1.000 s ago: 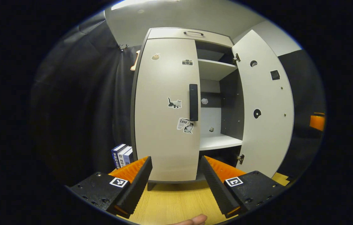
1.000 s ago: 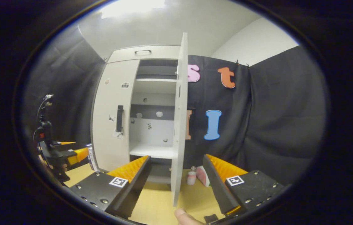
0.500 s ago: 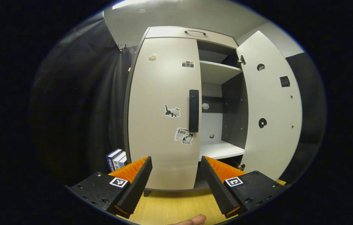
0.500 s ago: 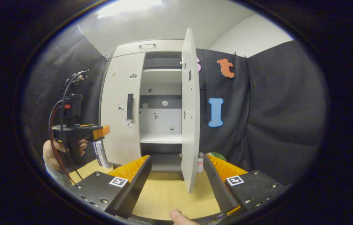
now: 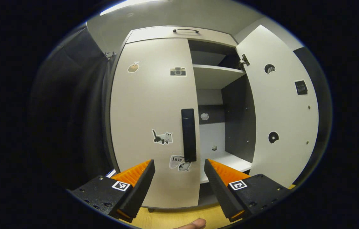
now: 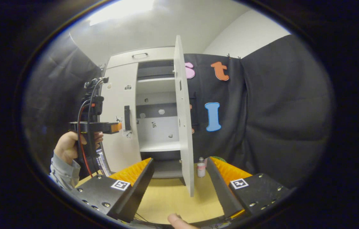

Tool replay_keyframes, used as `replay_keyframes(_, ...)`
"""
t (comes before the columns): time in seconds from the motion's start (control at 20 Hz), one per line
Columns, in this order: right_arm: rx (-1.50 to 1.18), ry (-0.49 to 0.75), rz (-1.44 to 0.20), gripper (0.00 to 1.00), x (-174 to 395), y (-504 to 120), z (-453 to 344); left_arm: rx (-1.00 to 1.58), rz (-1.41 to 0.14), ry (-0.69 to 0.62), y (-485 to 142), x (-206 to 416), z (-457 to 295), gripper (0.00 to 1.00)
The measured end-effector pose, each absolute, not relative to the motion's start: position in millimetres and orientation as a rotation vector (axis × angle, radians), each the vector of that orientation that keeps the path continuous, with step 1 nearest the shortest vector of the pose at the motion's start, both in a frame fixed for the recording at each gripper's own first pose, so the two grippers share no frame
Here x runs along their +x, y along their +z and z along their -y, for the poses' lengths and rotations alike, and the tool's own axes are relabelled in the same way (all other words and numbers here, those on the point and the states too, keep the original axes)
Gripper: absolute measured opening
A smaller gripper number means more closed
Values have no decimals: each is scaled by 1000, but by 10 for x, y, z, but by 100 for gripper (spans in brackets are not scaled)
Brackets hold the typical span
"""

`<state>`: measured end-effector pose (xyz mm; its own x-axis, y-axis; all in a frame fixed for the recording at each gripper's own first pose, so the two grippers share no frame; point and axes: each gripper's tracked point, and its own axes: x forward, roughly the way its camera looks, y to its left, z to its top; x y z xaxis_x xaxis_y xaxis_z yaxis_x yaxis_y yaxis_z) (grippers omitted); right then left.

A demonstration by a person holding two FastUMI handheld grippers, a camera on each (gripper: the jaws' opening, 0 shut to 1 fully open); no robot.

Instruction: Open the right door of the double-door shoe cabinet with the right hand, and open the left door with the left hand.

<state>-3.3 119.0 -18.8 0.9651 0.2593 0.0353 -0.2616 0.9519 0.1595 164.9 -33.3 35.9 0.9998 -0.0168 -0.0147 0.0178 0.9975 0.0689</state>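
Half done, I'd say: the cabinet's [image 5: 179, 33] right door [image 5: 281, 111] stands swung out, the left door [image 5: 150, 111] shut. The left tool [image 5: 179, 183] gapes wide just before its handle [image 5: 189, 135]; the right tool [image 6: 179, 183], wide and empty, hangs back.

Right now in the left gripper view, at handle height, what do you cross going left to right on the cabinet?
Cat sticker → left door's black handle → open compartment's back panel → dark side wall → open right door.
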Motion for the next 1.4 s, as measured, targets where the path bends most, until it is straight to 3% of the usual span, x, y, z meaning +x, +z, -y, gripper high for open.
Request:
replay_keyframes(0.25, 139, 273, 10, 99, -57, -237, -1217, 47, 1, 11, 585, 2058, 444, 97)
replay_keyframes(0.5, 134, 298, -3, 99, -138, -332, -1300, 53, -57, 50, 419, 2507, 441, 94)
replay_keyframes(0.6, 151, 298, 7, 99, -163, -330, -1263, 46, -58, 15, 392, 2618, 501, 88)
replay_keyframes(0.75, 178, 280, 13, 99, -137, -335, -1189, 35, -85, 1, 287, 2704, 464, 59)
replay_keyframes(0.8, 195, 279, 13, 99, -136, -330, -1176, 43, -69, -1, 333, 2719, 472, 55)
replay_keyframes(0.85, 215, 285, 13, 99, -138, -324, -1170, 50, -69, -3, 356, 2721, 493, 41)
replay_keyframes(1.4, 192, 280, 7, 97, -308, -360, -1163, 16, -113, -29, 313, 2617, 471, 22)
